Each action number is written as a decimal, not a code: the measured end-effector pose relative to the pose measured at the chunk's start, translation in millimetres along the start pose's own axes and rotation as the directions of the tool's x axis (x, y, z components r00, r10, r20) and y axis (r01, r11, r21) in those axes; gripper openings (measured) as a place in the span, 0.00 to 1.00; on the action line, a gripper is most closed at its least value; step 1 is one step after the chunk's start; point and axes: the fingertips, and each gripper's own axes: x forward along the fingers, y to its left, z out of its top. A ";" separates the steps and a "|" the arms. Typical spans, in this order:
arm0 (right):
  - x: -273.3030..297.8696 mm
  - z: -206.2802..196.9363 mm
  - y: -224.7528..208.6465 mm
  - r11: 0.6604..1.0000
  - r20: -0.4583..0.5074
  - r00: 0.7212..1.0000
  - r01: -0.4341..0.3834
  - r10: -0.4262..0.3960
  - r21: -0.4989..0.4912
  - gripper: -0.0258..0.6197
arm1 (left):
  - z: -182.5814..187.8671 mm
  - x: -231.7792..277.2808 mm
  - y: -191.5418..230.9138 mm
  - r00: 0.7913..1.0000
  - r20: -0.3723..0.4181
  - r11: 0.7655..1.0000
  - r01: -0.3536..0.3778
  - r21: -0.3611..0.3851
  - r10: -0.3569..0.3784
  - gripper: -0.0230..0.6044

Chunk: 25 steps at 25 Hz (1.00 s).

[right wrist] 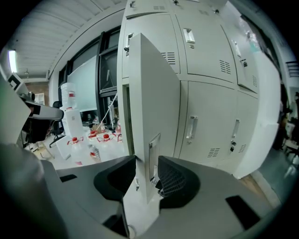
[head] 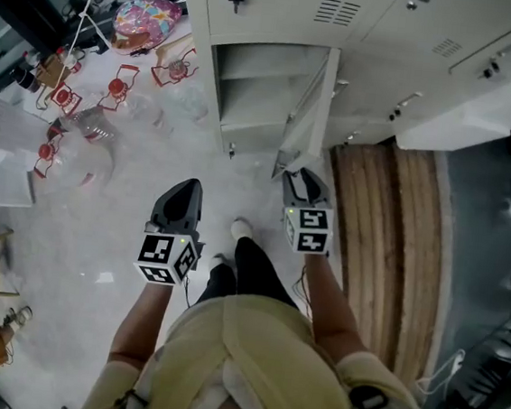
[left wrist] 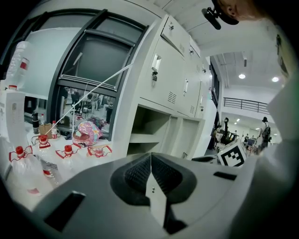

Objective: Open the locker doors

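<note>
no text, label or number is legible anywhere here.

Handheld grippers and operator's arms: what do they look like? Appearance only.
The left gripper and right gripper both have matte dark-grey, wedge-shaped shells, with black ribbed pads set inside. Each carries a white cube printed with black square markers. The person wears a pale yellow short-sleeved top, and the forearms are bare.

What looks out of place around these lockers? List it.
Red-capped bottles lie strewn over the floor left of the lockers, beside a colourful helmet: clutter underfoot. One locker door stands open, held in the right claw.
</note>
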 end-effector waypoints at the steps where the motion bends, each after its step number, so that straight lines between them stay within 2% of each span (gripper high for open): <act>1: -2.8 -1.7 -4.4 1.000 -0.003 1.000 0.009 -0.009 0.006 0.26 | -0.3 1.1 -1.7 1.000 -0.002 1.000 0.004 0.002 -0.004 0.04; 10: -21.1 -13.0 -41.0 0.996 -0.015 0.996 0.085 -0.084 0.031 0.26 | 1.6 15.5 -13.3 1.000 0.004 0.999 0.029 0.044 -0.030 0.04; 14: -27.1 -18.3 -59.1 0.991 -0.021 0.992 0.123 -0.122 0.048 0.26 | 2.2 19.7 -19.4 0.999 -0.017 0.998 0.043 0.037 -0.043 0.04; 22: -38.9 -23.3 -87.1 0.971 -0.030 0.975 0.223 -0.221 0.087 0.26 | 4.2 20.2 -13.0 1.000 0.009 0.999 0.024 0.031 -0.024 0.04; 25: -43.4 -23.1 -87.7 0.966 -0.019 0.972 0.234 -0.233 0.109 0.26 | 1.7 18.0 -9.2 1.000 0.010 0.999 0.015 0.038 -0.015 0.04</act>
